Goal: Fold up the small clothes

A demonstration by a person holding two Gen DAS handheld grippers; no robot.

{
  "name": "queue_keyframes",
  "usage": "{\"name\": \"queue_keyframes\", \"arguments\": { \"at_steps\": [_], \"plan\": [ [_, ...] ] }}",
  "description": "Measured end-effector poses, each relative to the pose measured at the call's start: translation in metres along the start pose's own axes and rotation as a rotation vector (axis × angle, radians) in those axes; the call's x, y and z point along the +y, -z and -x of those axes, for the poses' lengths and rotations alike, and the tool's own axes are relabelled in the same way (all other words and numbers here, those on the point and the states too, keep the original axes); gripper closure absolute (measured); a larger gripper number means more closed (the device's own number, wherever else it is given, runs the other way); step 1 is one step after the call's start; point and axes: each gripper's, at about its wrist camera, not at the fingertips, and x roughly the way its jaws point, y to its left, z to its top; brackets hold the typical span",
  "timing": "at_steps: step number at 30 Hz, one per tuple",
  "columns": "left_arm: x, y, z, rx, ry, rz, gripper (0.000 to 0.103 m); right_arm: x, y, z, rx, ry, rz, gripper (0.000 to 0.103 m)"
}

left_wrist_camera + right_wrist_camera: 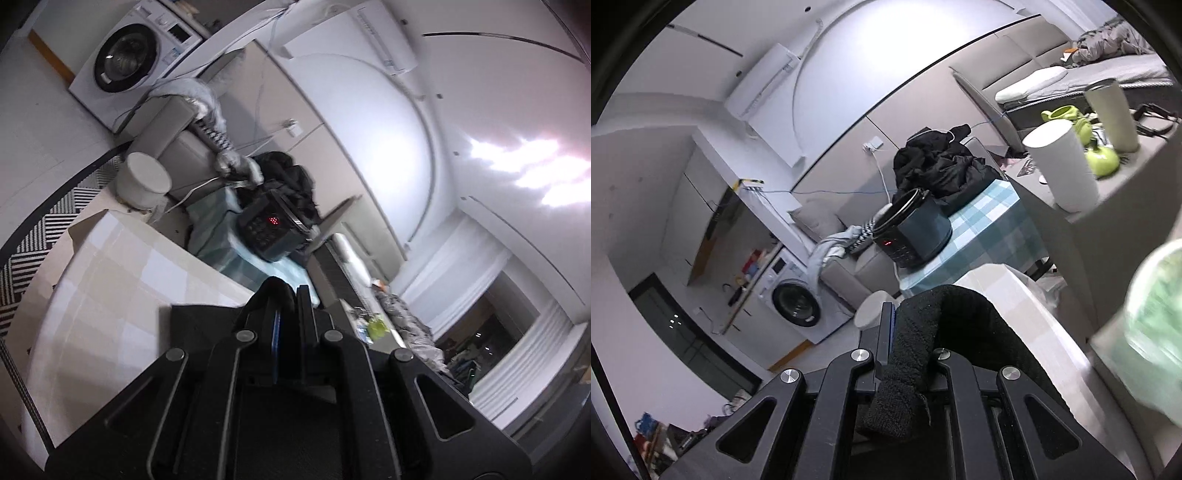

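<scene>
A: Between your right gripper's (912, 332) closed fingers: a black knit sock (916, 354), soft, light, limp

B: Left gripper (288, 295) shut, seemingly empty; pinch the sock's free cuff

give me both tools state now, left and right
Left tool: closed, with nothing visible between the fingers.
Right tool: closed on a black sock.

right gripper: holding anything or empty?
Holding. The right gripper is shut on a black knitted sock, which drapes between and over the jaws.
</scene>
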Motion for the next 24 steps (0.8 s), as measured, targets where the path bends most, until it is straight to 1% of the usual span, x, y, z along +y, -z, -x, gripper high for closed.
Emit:
{"name": "queue_keyframes", "arguments": {
  "at_steps": [3,4,5,6,7,8,9,10,12,13,14,16,17,18,20,21,22,23,24],
  "plan": [
    [0.027,-0.01,-0.05,0.059,-0.101,0.019,0.097,0.0,-0.006,-0.044,0.023,0.058,0.01,0.098],
    [0.039,-0.012,-0.07,0.104,-0.152,0.037,0.097,-0.001,-0.007,-0.058,0.04,0.08,0.013,0.096],
    [0.05,-0.013,-0.085,0.134,-0.188,0.063,0.094,-0.005,-0.007,-0.077,0.08,0.122,0.016,0.089],
    [0.061,-0.012,-0.098,0.161,-0.223,0.083,0.085,-0.011,-0.006,-0.096,0.136,0.169,0.01,0.085],
    [0.069,-0.011,-0.106,0.166,-0.258,0.089,0.077,-0.017,-0.004,-0.109,0.18,0.195,-0.004,0.077],
    [0.075,-0.009,-0.11,0.163,-0.27,0.09,0.073,-0.021,-0.002,-0.116,0.21,0.205,-0.015,0.07],
    [0.08,-0.007,-0.113,0.168,-0.278,0.092,0.067,-0.025,0.001,-0.121,0.232,0.21,-0.029,0.07],
    [0.084,-0.005,-0.114,0.172,-0.286,0.098,0.064,-0.03,0.005,-0.121,0.244,0.212,-0.037,0.069],
    [0.086,0.003,-0.112,0.181,-0.305,0.092,0.063,-0.034,0.013,-0.117,0.252,0.218,-0.027,0.063],
    [0.084,0.006,-0.113,0.194,-0.302,0.079,0.063,-0.036,0.017,-0.115,0.264,0.218,-0.021,0.06],
    [0.08,0.012,-0.111,0.217,-0.296,0.06,0.063,-0.037,0.023,-0.113,0.279,0.211,-0.014,0.06],
    [0.07,0.027,-0.116,0.275,-0.284,0.019,0.054,-0.038,0.036,-0.111,0.337,0.213,0.001,0.06],
    [0.064,0.033,-0.122,0.31,-0.263,0.003,0.052,-0.037,0.04,-0.113,0.354,0.2,0.002,0.06],
    [0.06,0.04,-0.123,0.332,-0.25,-0.008,0.049,-0.036,0.047,-0.116,0.386,0.164,-0.003,0.06],
    [0.051,0.053,-0.139,0.388,-0.225,-0.042,0.048,-0.034,0.056,-0.121,0.418,0.131,-0.02,0.059],
    [0.05,0.059,-0.151,0.416,-0.233,-0.048,0.047,-0.033,0.06,-0.126,0.431,0.128,-0.024,0.059],
    [0.051,0.063,-0.16,0.434,-0.249,-0.037,0.047,-0.033,0.063,-0.132,0.444,0.134,-0.024,0.059],
    [0.057,0.067,-0.172,0.458,-0.256,0.002,0.047,-0.033,0.066,-0.139,0.458,0.141,-0.029,0.059],
    [0.059,0.072,-0.179,0.473,-0.242,0.034,0.048,-0.033,0.07,-0.146,0.472,0.133,-0.042,0.059]
  ]
}}
